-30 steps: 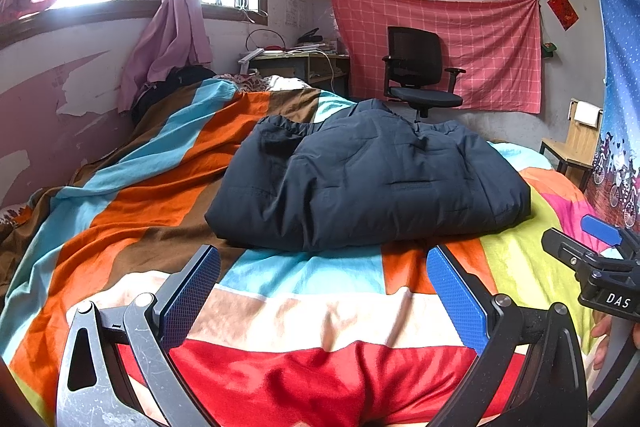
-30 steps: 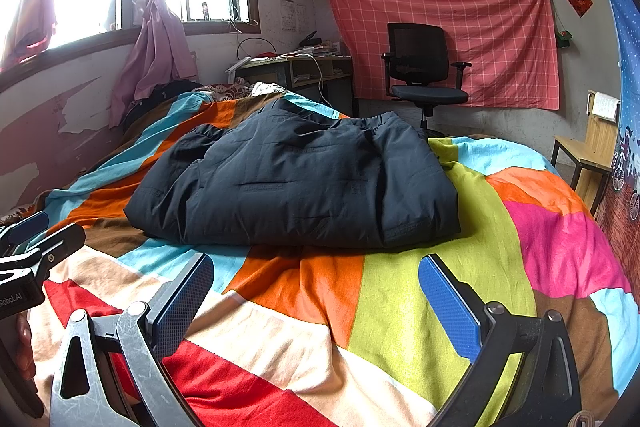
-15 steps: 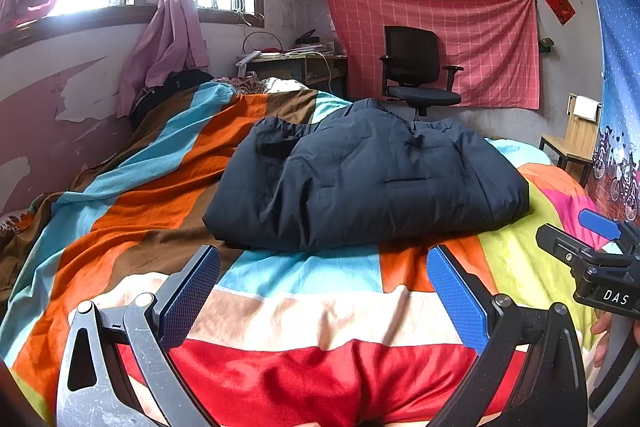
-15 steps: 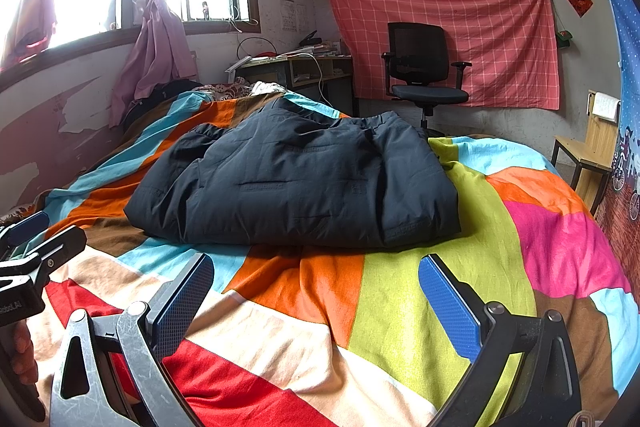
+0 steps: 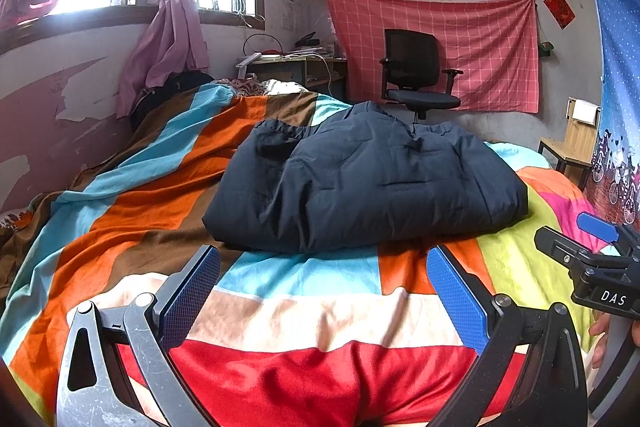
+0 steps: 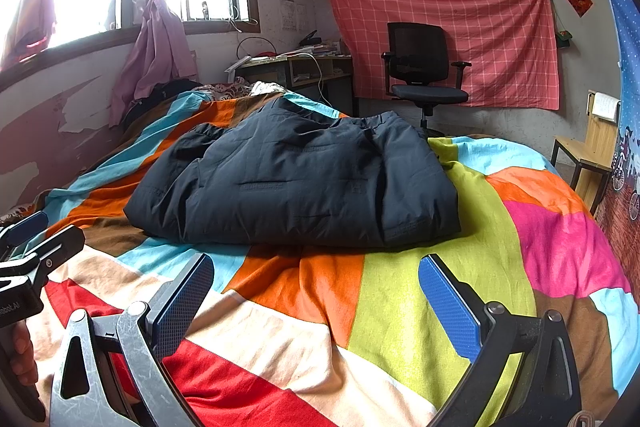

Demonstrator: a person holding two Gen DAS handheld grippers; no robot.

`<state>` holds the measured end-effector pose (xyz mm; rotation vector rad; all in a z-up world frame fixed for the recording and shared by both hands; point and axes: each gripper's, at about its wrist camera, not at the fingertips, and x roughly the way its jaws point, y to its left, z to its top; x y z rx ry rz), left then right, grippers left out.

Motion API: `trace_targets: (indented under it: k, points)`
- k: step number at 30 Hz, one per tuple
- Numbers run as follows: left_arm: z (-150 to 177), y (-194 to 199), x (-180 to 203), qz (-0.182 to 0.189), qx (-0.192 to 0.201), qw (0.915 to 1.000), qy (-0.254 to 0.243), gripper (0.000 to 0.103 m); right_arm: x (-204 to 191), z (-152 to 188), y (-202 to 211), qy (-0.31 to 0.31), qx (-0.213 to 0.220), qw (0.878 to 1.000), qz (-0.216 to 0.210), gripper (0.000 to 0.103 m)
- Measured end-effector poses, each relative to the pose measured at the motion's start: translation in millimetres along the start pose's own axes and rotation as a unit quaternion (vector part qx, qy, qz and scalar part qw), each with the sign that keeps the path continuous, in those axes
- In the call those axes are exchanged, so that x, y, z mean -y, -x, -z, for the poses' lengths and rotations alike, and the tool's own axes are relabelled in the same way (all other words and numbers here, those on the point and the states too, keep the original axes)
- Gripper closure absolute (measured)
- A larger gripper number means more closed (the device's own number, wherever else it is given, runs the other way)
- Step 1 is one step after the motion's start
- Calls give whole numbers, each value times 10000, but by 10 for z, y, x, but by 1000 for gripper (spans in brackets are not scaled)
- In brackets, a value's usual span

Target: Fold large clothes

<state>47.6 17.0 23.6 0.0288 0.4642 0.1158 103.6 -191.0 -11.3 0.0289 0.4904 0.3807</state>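
Ahead of the gripper (image 5: 323, 285) with blue pads, a dark navy jacket (image 5: 368, 183) lies on a multicoloured striped bedspread (image 5: 132, 203); beyond, a pink checked cloth (image 5: 476, 43).

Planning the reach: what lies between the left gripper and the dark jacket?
Only bare striped bedspread lies between the open left gripper and the dark jacket; the left wrist view shows it.

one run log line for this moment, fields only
left gripper: open, empty | right gripper: open, empty | dark navy padded jacket: folded, untouched | striped multicolour bedspread: under jacket

Both wrist views face the folded jacket (image 5: 360, 183) – seemingly near, side by side.
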Motion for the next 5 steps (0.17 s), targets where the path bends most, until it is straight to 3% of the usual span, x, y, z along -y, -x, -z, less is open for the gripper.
trace_targets:
  k: [5]
  points:
    - [6, -10, -15, 27, -46, 10000, 11, 2, 2, 0, 1, 3, -1, 10000, -3, 0]
